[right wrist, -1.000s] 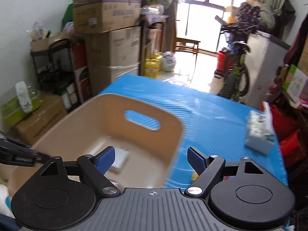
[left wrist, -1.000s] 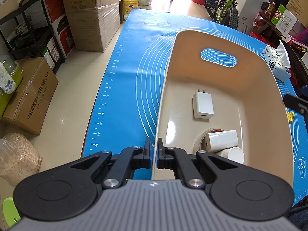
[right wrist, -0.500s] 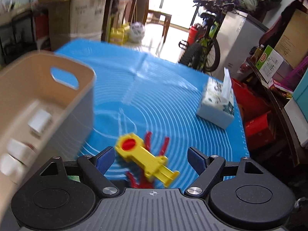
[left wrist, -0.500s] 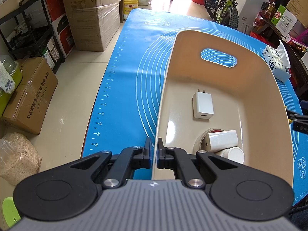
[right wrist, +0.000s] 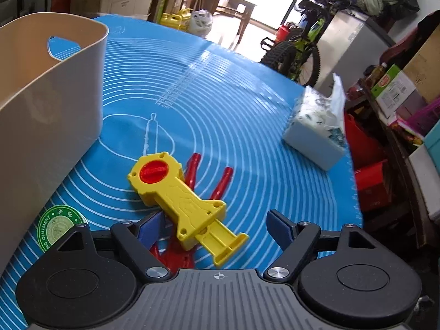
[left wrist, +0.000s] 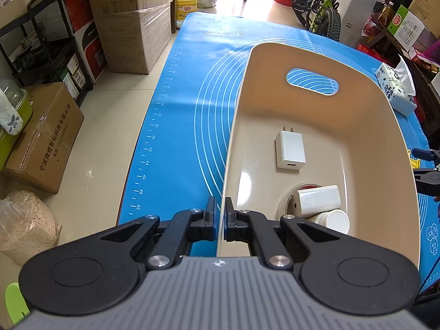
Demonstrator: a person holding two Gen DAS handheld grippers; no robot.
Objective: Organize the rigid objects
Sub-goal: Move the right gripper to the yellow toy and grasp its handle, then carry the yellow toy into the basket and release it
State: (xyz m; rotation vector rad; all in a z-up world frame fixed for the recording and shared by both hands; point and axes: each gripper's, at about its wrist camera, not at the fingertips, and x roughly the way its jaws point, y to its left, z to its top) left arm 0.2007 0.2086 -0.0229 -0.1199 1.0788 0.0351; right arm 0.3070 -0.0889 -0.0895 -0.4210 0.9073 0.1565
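Note:
My left gripper (left wrist: 220, 221) is shut on the near-left rim of a beige plastic bin (left wrist: 379, 126). Inside the bin lie a white wall charger (left wrist: 290, 151), a second white charger block (left wrist: 316, 200) and a white cylinder (left wrist: 335, 221). My right gripper (right wrist: 217, 227) is open and low over the blue mat (right wrist: 220, 104), its fingers on either side of a yellow toy with a red knob (right wrist: 176, 192), which lies on a red pronged piece (right wrist: 217, 187). The bin's outer wall (right wrist: 46, 115) stands left of the toy. The right gripper shows at the bin's right in the left wrist view (left wrist: 429, 170).
A green round ointment tin (right wrist: 57, 228) lies on the mat beside the bin. A tissue pack (right wrist: 319, 132) sits at the mat's right edge, also seen in the left wrist view (left wrist: 396, 90). Cardboard boxes (left wrist: 132, 19), a shelf and a bicycle (right wrist: 299, 52) surround the table.
My right gripper has swung from above the bin to the right and down to the yellow toy, staying open. My left gripper has kept its hold on the bin rim.

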